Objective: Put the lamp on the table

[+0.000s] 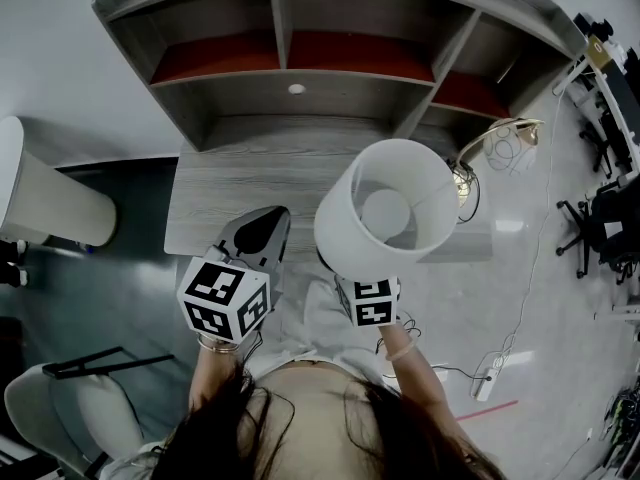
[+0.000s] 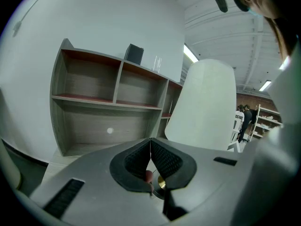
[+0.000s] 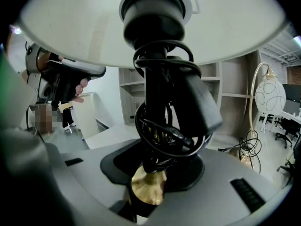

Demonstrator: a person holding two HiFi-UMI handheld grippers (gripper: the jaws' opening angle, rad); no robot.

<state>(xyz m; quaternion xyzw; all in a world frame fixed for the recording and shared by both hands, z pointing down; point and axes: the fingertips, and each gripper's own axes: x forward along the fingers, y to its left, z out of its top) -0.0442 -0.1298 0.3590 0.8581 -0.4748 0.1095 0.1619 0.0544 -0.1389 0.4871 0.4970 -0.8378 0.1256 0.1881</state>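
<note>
The lamp (image 1: 385, 203) is off the tabletop (image 1: 250, 183), carried upright in the right claw (image 3: 155, 172), which is clamped on its black stem just below the white shade. A black cord (image 3: 162, 126) is wound in loops round that stem, and a brass piece (image 3: 146, 185) shows low between the jaws. From the head view the open top of the shade faces up and overlaps the near right corner of the tabletop. The left claw (image 1: 258, 236) is empty, its two ribbed pads pressed together at the tips; it sits over the near edge of the tabletop, just left of the shade. At the far side of the tabletop stands a grey shelf unit (image 1: 300, 78) with red-floored compartments. Right of the tabletop, on the floor, stands a second lamp (image 1: 510, 146) with an arched stem and a rounded pale globe. Left of the tabletop, well apart from it, is another white shade (image 1: 45, 193).
</note>
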